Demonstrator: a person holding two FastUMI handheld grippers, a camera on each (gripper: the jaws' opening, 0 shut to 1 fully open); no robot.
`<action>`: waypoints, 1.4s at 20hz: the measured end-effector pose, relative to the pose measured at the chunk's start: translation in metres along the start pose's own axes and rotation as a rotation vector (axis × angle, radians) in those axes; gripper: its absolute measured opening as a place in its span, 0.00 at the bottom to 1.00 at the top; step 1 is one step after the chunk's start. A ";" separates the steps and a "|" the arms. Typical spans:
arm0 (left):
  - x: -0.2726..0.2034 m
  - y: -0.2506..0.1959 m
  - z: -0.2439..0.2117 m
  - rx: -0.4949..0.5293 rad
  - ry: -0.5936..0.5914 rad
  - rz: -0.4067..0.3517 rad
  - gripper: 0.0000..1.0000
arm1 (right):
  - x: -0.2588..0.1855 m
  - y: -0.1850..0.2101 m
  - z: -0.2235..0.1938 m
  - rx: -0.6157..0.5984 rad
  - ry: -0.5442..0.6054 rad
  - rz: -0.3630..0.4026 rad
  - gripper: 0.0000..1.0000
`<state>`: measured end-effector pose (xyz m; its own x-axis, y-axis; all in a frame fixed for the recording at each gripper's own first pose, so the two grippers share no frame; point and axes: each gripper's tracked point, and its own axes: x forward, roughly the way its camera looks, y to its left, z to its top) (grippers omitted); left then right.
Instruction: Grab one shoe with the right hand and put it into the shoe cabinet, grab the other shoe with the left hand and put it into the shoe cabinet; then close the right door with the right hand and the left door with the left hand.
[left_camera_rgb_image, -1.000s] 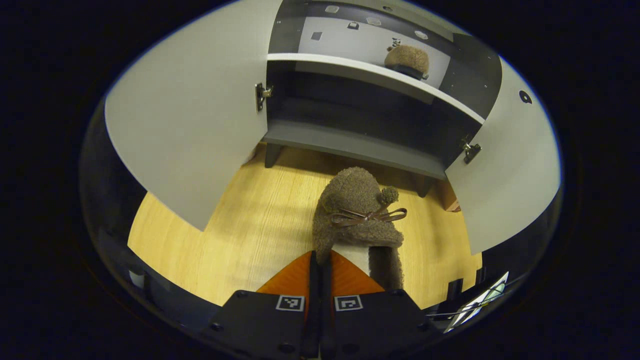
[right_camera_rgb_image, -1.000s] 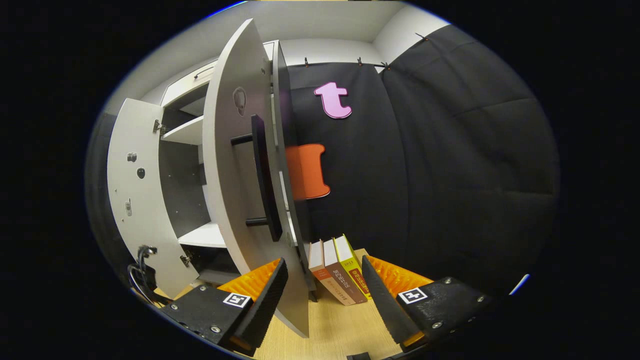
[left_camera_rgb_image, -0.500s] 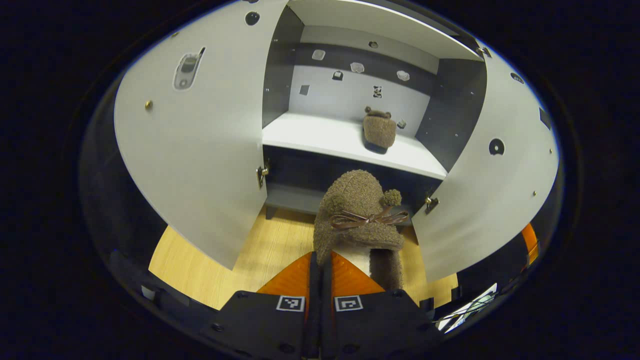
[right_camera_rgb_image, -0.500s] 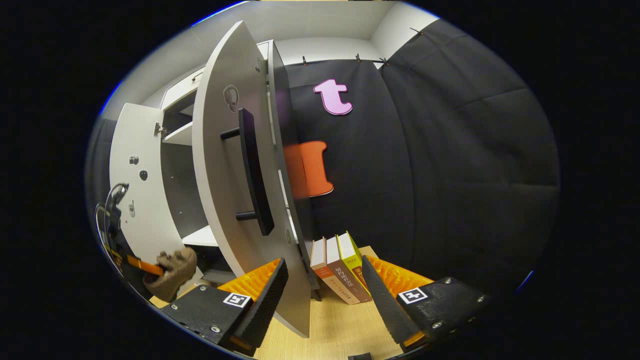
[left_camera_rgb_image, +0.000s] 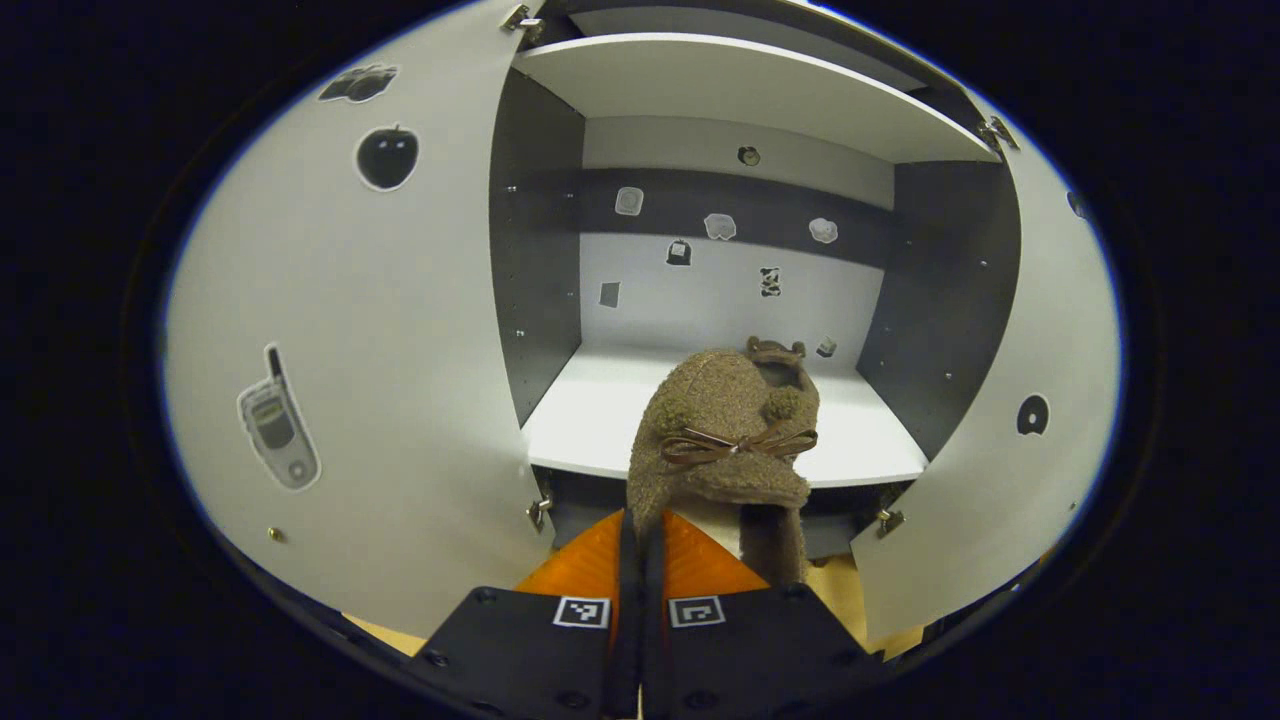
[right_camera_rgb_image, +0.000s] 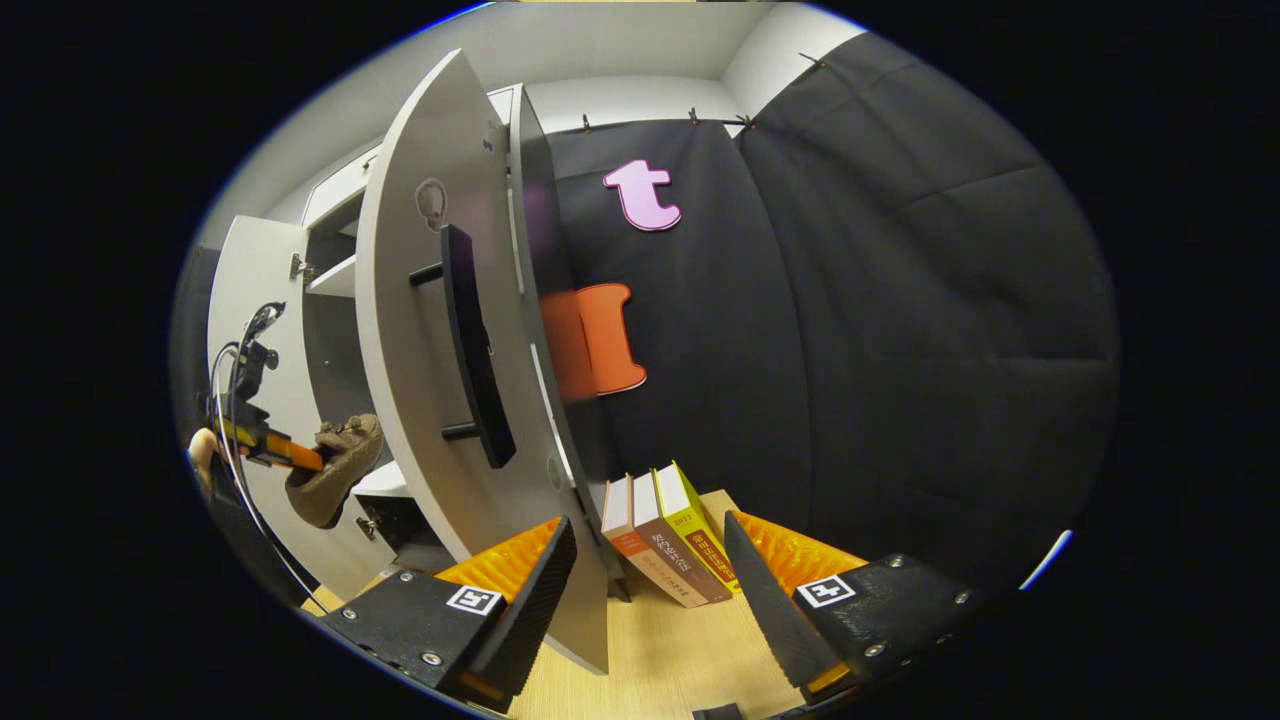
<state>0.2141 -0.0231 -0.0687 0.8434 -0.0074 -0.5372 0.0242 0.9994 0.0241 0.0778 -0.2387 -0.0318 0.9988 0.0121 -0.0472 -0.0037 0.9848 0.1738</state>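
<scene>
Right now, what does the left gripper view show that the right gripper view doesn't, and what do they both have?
The left gripper view alone looks into the cabinet: the first shoe on the white shelf, and phone and apple stickers inside the left door. The right gripper view alone has the right door's black handle, three books and the open right gripper. Both show the left gripper shut on the second shoe.

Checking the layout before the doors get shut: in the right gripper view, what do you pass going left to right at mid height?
Left gripper holding a shoe → open right door with its black handle → books → black cloth wall.
</scene>
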 end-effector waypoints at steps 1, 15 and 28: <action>0.009 0.003 0.004 -0.003 0.004 0.001 0.07 | 0.002 -0.001 0.000 -0.005 -0.005 -0.009 0.92; 0.135 -0.012 0.042 -0.059 0.009 -0.210 0.08 | 0.023 0.006 0.003 -0.070 -0.102 -0.302 0.92; 0.204 -0.014 0.086 -0.045 -0.001 -0.204 0.28 | 0.028 0.011 0.007 -0.036 -0.089 -0.290 0.99</action>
<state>0.4318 -0.0411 -0.1055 0.8239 -0.2096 -0.5266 0.1702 0.9777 -0.1230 0.1059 -0.2288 -0.0239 0.9587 -0.2845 -0.0028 0.2824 0.9503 0.1312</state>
